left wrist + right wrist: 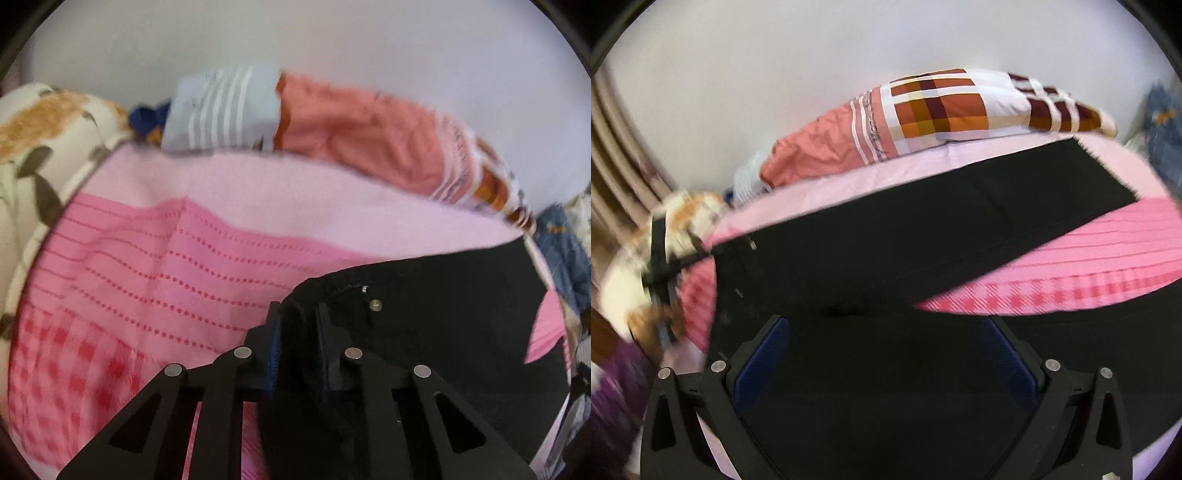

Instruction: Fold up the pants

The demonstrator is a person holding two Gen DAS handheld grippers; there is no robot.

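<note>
Black pants [923, 236] lie spread on the pink bed [155, 258]; left tongs [297, 314] pinch the waistband corner, right tongs [886, 332] hang wide apart over the fabric.

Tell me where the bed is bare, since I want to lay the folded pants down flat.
Bare pink sheet lies left of the black pants, and a strip sits between the two legs. The far edge is crowded with the salmon pillow and plaid pillow.

Left tongs [297, 325] pinch the waistband edge of the black pants [443, 314]; pink bedspread [147, 266] beneath; salmon pillow [362, 136] behind.
</note>
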